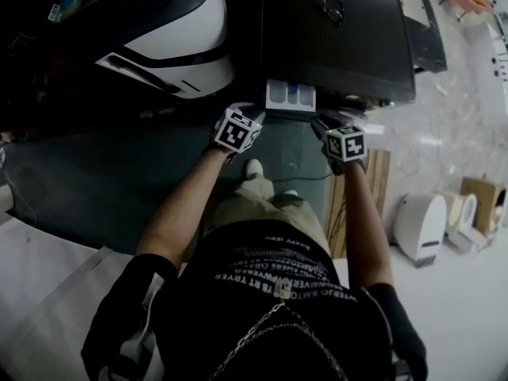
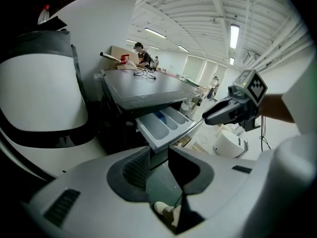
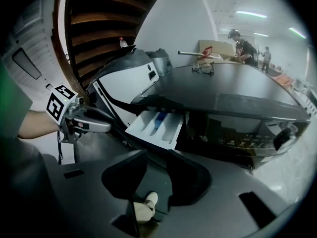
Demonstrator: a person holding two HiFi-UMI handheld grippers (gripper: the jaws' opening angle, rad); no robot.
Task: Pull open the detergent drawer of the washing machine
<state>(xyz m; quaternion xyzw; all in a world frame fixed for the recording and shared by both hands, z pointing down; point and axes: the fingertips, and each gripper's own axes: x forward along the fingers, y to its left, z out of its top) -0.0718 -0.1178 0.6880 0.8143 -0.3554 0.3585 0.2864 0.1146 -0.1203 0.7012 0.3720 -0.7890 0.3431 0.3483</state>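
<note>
The black washing machine [image 1: 341, 30] has its white detergent drawer [image 1: 290, 95] pulled out at the front, with blue-marked compartments showing. In the left gripper view the drawer [image 2: 166, 125] juts out just ahead of my left gripper [image 2: 158, 165], which is open and holds nothing. In the right gripper view the drawer [image 3: 157, 127] sits ahead and slightly left of my right gripper [image 3: 157, 175], also open and empty. In the head view the left gripper [image 1: 244, 113] is just left of the drawer and the right gripper [image 1: 329, 124] just right of it, neither touching it.
A white and black appliance [image 1: 171, 38] stands to the left of the washer. Glasses [image 1: 329, 6] lie on the washer's top. A wooden panel [image 1: 379, 173] and a small white unit [image 1: 419, 225] are on the floor at the right. People stand far behind.
</note>
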